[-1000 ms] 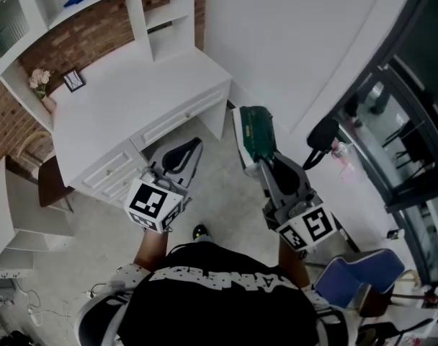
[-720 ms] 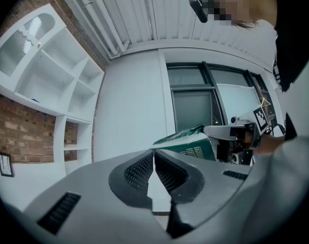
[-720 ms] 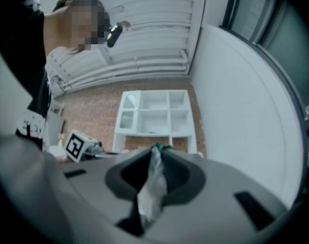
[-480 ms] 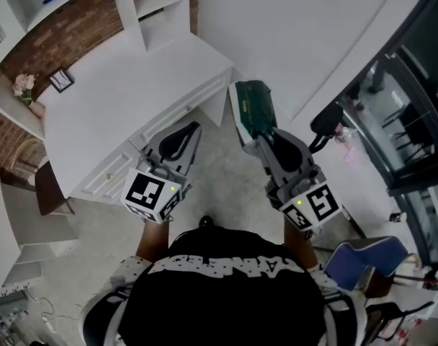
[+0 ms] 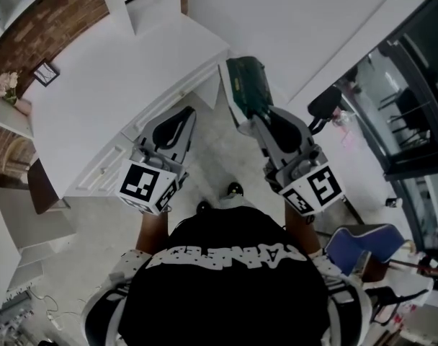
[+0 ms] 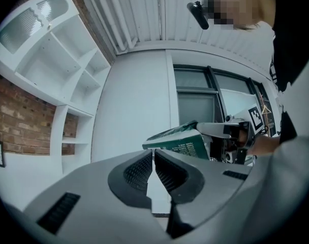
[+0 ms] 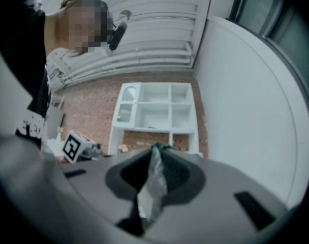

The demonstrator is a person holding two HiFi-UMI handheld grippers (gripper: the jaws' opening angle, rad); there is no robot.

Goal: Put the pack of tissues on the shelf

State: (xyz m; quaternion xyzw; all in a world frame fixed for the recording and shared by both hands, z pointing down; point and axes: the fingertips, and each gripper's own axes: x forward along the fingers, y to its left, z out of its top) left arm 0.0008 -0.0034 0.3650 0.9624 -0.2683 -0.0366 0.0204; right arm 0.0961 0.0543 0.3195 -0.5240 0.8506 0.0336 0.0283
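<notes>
The pack of tissues (image 5: pixel 246 86) is a green packet with a white side, held out in front of me in mid-air by my right gripper (image 5: pixel 259 120), which is shut on its crimped end (image 7: pixel 153 179). The left gripper view shows the same pack (image 6: pixel 181 140) off to its right. My left gripper (image 5: pixel 177 120) is shut with nothing between its pads and hovers over the front edge of the white desk (image 5: pixel 111 78). The white shelf unit (image 7: pixel 157 109) with several open compartments stands ahead against a brick wall (image 7: pixel 93 105).
The desk has drawers (image 5: pixel 107 166) below its top, with a small picture frame (image 5: pixel 45 72) and flowers (image 5: pixel 6 85) at its far side. A white wall (image 5: pixel 291 27) runs on the right. A blue chair (image 5: pixel 356 245) stands at lower right, glass doors (image 5: pixel 413 107) beyond it.
Both grippers have moved forward toward the desk and wall, the right one carrying the tissue pack with it. The desk has shifted left and down in the head view.
</notes>
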